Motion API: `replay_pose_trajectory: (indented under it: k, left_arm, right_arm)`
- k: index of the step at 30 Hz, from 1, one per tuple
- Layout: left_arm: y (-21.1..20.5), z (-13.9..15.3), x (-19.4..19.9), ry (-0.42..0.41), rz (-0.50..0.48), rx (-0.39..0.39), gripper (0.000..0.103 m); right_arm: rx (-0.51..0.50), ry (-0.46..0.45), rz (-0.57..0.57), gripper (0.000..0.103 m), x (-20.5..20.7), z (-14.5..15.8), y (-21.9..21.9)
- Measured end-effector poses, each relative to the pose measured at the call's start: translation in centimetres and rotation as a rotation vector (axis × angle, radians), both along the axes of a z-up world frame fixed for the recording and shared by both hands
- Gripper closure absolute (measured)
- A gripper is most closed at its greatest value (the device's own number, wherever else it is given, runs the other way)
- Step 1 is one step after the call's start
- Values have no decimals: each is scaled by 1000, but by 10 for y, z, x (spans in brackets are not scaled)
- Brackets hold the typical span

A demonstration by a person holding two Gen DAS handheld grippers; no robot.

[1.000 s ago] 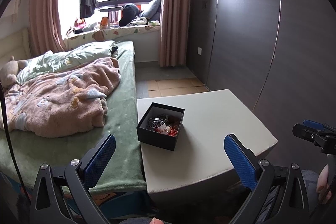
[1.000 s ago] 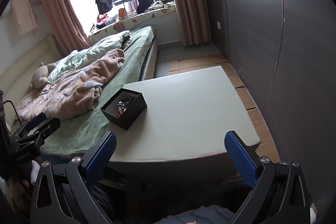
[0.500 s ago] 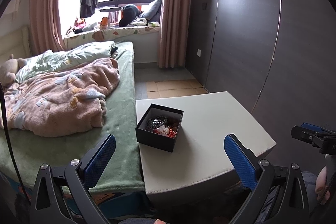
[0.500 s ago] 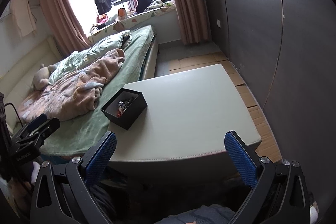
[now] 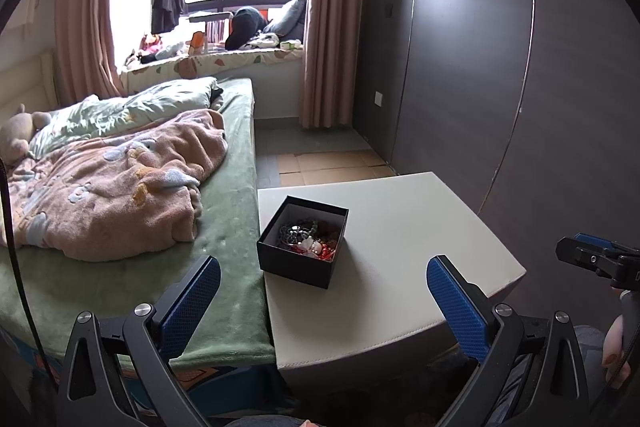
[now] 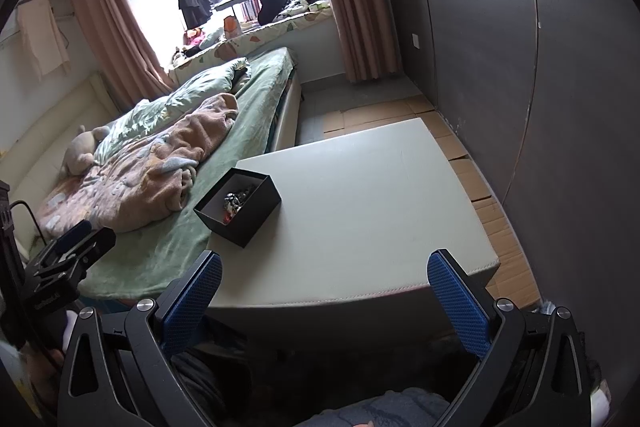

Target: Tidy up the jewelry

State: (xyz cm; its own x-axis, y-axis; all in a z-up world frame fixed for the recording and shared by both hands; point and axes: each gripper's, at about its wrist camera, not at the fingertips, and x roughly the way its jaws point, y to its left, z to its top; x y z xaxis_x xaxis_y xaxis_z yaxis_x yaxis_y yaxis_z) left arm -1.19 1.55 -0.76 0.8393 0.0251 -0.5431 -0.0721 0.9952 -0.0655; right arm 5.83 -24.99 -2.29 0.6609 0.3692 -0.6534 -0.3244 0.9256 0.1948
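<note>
Barely any change since a second ago: both views creep slightly, box sits a touch further left in the left wrist view. Left gripper (image 5: pixel 323 289) is spread wide, nothing between its pads; right gripper (image 6: pixel 325 285) same, wide and empty.

Black jewelry box (image 5: pixel 303 241) is ahead of the left gripper, just left of its centreline, on the near-left corner of the white table (image 5: pixel 420 247), tight to the edge beside the bed (image 5: pixel 232 227). From the right gripper it's ahead and off to the left. Tangled jewelry (image 5: pixel 306 239) is piled inside: dark beads, red bits.

Risks:
- Box is light and at the edge, so a sideways nudge likely tips it onto the bed.
- Pieces look tangled, so pulling one may drag the others out.
- Wide pads on small beads mean a likely slip.
</note>
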Motion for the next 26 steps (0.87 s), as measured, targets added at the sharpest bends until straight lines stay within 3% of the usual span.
replay_pose_trajectory:
  k: [26]
  left_arm:
    - [1, -4, 4, -4, -3, -5, 0]
  right_arm:
    - [0, 20, -1, 0, -4, -5, 8]
